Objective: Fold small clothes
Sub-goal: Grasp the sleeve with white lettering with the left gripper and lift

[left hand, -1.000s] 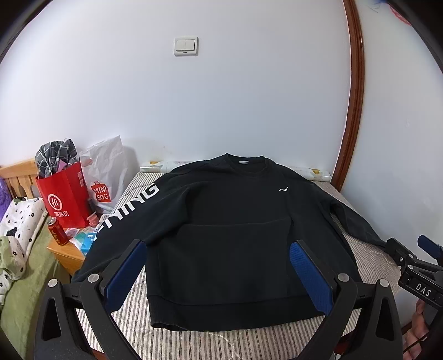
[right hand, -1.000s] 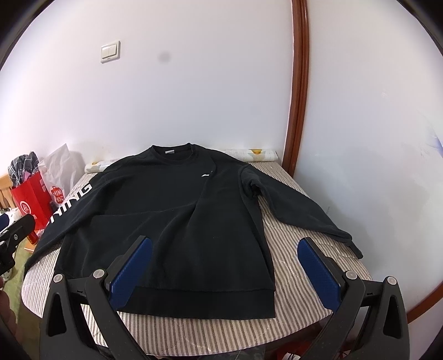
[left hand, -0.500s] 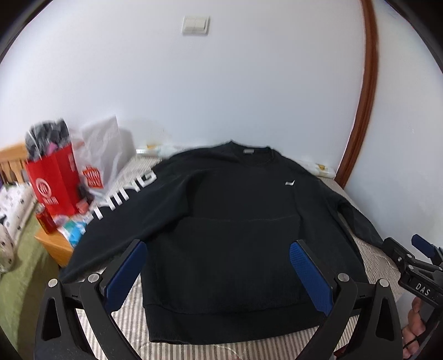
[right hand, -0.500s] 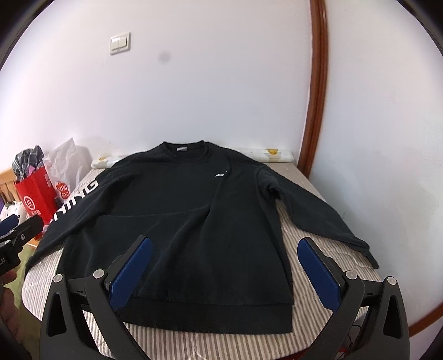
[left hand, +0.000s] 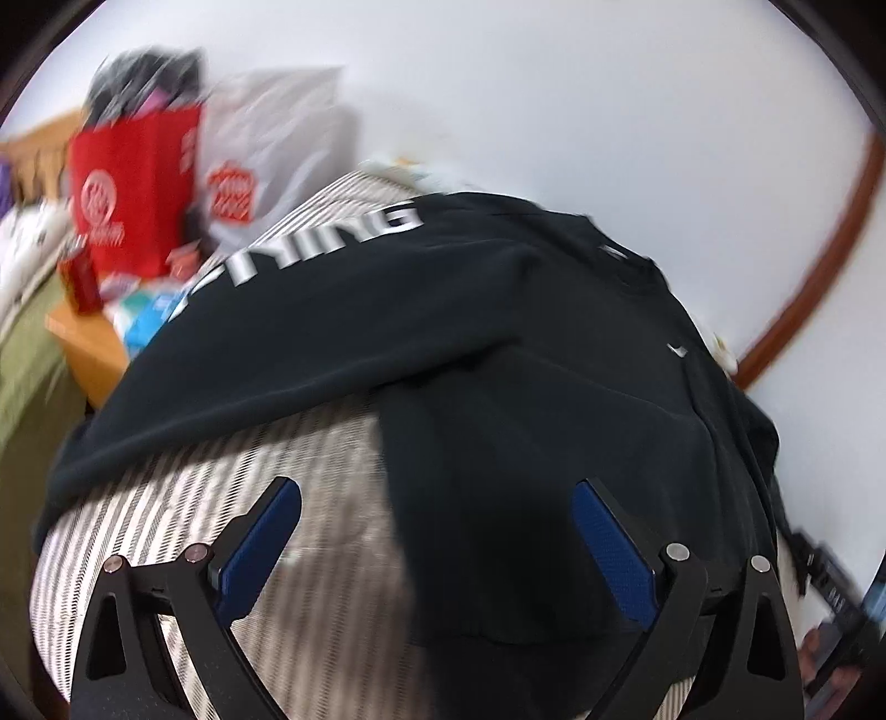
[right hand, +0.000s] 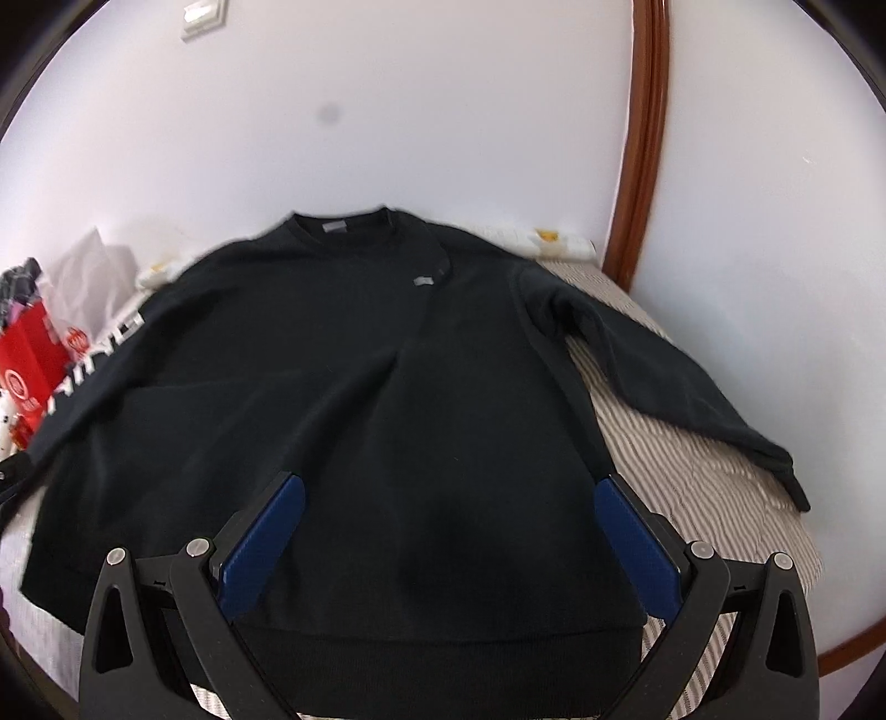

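- Both grippers have dropped closer to the sweatshirt than half a second ago; the left view has also swung leftward and tilted, and it is now smeared with motion blur.
- Left gripper (left hand: 437, 545): jaws spread wide, nothing between the blue pads. One pad hangs over bare striped bedcover (left hand: 221, 498), the other over the dark body of the sweatshirt (left hand: 526, 415), so the garment's left side edge falls between them.
- Right gripper (right hand: 448, 545): likewise released and empty, its pads straddling the lower body of the sweatshirt (right hand: 387, 415), just above the ribbed hem. Whether either gripper touches the cloth cannot be told.
- Sweatshirt: black, lying front-up and spread flat on the bedcover (right hand: 692, 471), collar toward the wall, both sleeves stretched outward.
- Progress, as I judge it: no fold is made yet. The garment is only laid out; sleeves, sides and the final halving are all left. The approach to the lower edge looks like the start of the first grasp.
- Only the left view shows the lettered sleeve (left hand: 310, 243) in full, running down to the bed's corner, plus the red bag (left hand: 133, 188) and a blurred wooden stand (left hand: 88, 349) beside the bed.
- Only the right view shows the plain sleeve (right hand: 681, 387) reaching to its cuff, the full hem, and the light switch (right hand: 205, 14).
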Motion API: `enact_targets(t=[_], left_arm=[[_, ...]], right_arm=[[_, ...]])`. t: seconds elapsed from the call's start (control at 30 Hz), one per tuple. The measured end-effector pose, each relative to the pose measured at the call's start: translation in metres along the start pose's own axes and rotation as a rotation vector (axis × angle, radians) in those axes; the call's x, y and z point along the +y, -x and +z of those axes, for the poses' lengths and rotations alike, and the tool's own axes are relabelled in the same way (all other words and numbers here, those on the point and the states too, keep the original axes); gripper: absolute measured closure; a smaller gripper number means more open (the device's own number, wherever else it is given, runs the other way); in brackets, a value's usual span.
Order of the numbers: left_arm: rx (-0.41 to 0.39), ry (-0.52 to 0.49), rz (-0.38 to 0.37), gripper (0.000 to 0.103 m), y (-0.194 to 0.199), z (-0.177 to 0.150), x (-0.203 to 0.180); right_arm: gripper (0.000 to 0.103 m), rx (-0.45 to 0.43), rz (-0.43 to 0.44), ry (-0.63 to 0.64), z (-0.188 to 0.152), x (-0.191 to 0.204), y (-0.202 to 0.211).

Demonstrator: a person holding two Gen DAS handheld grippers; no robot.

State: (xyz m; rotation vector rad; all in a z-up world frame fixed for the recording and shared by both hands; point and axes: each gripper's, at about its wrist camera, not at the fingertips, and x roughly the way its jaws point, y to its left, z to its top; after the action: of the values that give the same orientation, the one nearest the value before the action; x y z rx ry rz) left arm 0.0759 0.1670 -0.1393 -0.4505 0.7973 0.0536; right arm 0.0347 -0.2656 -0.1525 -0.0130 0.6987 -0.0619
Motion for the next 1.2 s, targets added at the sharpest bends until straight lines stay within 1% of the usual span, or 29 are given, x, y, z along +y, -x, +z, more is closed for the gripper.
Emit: enact_targets(t=[0.1, 0.17, 0.23, 0.3, 0.33, 0.37, 0.4, 0.43, 0.47, 0.6, 0.67, 0.7, 0.73, 0.77, 0.8, 0.87, 0.93, 1.0, 1.1, 1.2], left_arm=[[-0.005, 0.096, -0.012, 0.005, -0.006, 0.002, 0.028], [-0.008, 0.134, -0.016, 0.006, -0.010, 0.004, 0.039], [-0.005, 0.167, -0.025, 0.010, -0.016, 0.005, 0.048], [-0.013, 0.190, -0.046, 0.012, -0.020, 0.006, 0.054], [-0.036, 0.197, -0.052, 0.014, -0.020, 0.007, 0.055], [-0.054, 0.208, -0.056, 0.017, -0.020, 0.008, 0.056], [-0.065, 0.227, -0.059, 0.018, -0.023, 0.012, 0.058], [-0.063, 0.246, -0.060, 0.019, -0.026, 0.013, 0.061], [-0.065, 0.265, -0.064, 0.022, -0.029, 0.016, 0.063], [-0.084, 0.328, -0.058, 0.026, -0.035, 0.026, 0.072], [-0.103, 0.347, -0.037, 0.027, -0.040, 0.034, 0.076], [-0.103, 0.343, -0.017, 0.036, -0.042, 0.036, 0.077], [-0.100, 0.338, 0.013, 0.042, -0.044, 0.040, 0.078], [-0.094, 0.330, 0.050, 0.053, -0.045, 0.043, 0.077], [-0.089, 0.314, 0.081, 0.067, -0.046, 0.047, 0.075], [-0.096, 0.273, 0.120, 0.084, -0.045, 0.054, 0.069], [-0.123, 0.222, 0.161, 0.090, -0.040, 0.062, 0.057], [-0.160, 0.172, 0.182, 0.093, -0.030, 0.072, 0.042], [-0.205, 0.102, 0.166, 0.094, -0.016, 0.090, 0.011], [-0.241, 0.025, 0.136, 0.095, -0.009, 0.108, -0.031]], right_arm=[[0.001, 0.034, 0.020, 0.009, -0.007, -0.003, -0.011], [0.003, 0.037, 0.004, 0.028, -0.010, -0.004, -0.016], [0.003, 0.043, -0.022, 0.050, -0.012, -0.004, -0.020], [0.003, 0.047, -0.039, 0.059, -0.013, -0.005, -0.024], [0.003, 0.052, -0.043, 0.060, -0.013, -0.006, -0.026], [0.003, 0.061, -0.051, 0.060, -0.012, -0.005, -0.028], [0.003, 0.069, -0.063, 0.060, -0.012, -0.006, -0.031], [0.003, 0.075, -0.075, 0.057, -0.011, -0.005, -0.032], [0.003, 0.075, -0.078, 0.054, -0.011, -0.006, -0.033], [0.003, 0.075, -0.085, 0.059, -0.010, -0.007, -0.035], [0.003, 0.076, -0.104, 0.071, -0.009, -0.007, -0.037], [0.003, 0.073, -0.110, 0.075, -0.008, -0.008, -0.037], [0.003, 0.068, -0.113, 0.076, -0.008, -0.009, -0.037], [0.003, 0.063, -0.110, 0.075, -0.008, -0.011, -0.037], [0.003, 0.060, -0.105, 0.075, -0.007, -0.014, -0.037], [0.003, 0.055, -0.102, 0.070, -0.006, -0.018, -0.038], [0.003, 0.045, -0.101, 0.064, -0.006, -0.023, -0.037], [0.003, 0.031, -0.093, 0.057, -0.005, -0.029, -0.036], [0.003, 0.026, -0.069, 0.040, 0.000, -0.037, -0.038], [0.003, 0.010, -0.049, 0.025, 0.006, -0.046, -0.036]])
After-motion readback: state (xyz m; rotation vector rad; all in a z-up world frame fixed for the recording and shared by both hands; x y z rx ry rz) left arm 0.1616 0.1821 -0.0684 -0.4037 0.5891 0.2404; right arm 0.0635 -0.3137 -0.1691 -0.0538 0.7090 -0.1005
